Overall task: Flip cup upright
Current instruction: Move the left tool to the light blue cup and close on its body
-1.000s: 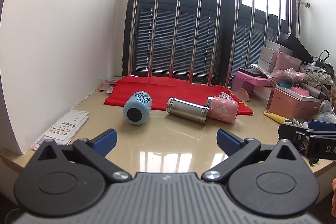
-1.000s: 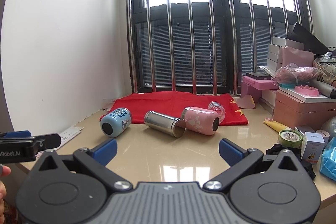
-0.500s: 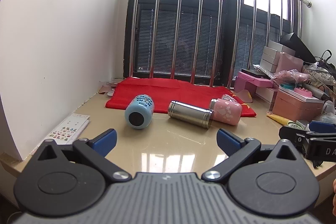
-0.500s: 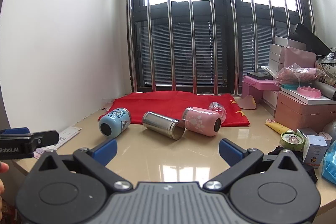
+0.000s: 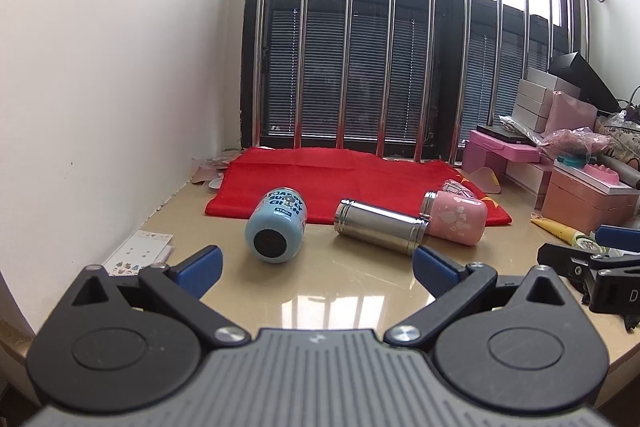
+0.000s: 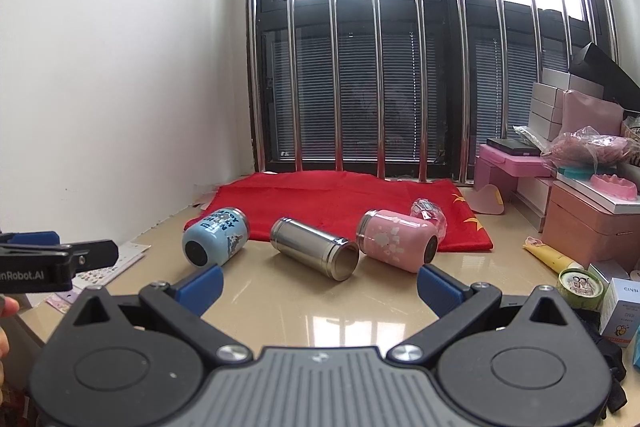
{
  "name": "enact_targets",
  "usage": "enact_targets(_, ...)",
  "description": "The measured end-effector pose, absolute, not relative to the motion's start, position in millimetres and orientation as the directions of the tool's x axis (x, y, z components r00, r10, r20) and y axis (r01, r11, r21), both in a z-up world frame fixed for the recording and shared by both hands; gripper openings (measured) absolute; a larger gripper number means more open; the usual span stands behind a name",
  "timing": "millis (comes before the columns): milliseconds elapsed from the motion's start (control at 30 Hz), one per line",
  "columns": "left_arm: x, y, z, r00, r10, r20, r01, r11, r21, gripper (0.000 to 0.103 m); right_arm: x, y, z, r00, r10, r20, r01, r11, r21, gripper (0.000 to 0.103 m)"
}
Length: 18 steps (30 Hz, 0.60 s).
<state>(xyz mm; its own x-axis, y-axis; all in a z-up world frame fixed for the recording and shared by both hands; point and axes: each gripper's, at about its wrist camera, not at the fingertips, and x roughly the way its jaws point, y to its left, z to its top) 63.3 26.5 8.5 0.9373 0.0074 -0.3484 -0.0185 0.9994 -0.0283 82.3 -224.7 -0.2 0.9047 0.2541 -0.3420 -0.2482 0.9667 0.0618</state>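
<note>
Three cups lie on their sides on the beige table [image 5: 320,291]: a light-blue printed cup [image 5: 276,230], a steel cup [image 5: 380,227] and a pink cup [image 5: 456,217]. They also show in the right wrist view: blue cup [image 6: 216,241], steel cup [image 6: 316,247], pink cup [image 6: 398,239]. My left gripper [image 5: 316,269] is open and empty, short of the blue and steel cups. My right gripper [image 6: 320,287] is open and empty, short of the steel cup.
A red cloth [image 5: 340,179] lies behind the cups by the window bars. Pink boxes [image 5: 588,199] and clutter crowd the right side. Sticker sheets [image 5: 140,253] lie at the left edge. A small tin [image 6: 580,283] and carton [image 6: 622,301] sit at front right.
Both grippers have moved forward toward the cups, which now look larger and nearer. The cups have not moved. Both grippers stay open.
</note>
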Motion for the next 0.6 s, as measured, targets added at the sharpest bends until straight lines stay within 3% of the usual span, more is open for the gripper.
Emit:
enact_targets(167,92.4,29.4,11.3,0.927,0.010,-0.374,-0.009,1.000,0.004,0.103,103.6,-217.2,-1.4,0.900,0.259,-0.350,-0.257,0.965,0.055,0.103)
enact_targets(600,198.7,55.2,12.1,0.838,0.011,-0.545,0.013,0.999,0.039,0.103,174.5,-193.5,-8.1,0.877,0.289,-0.383,-0.302,0.953,0.028,0.103)
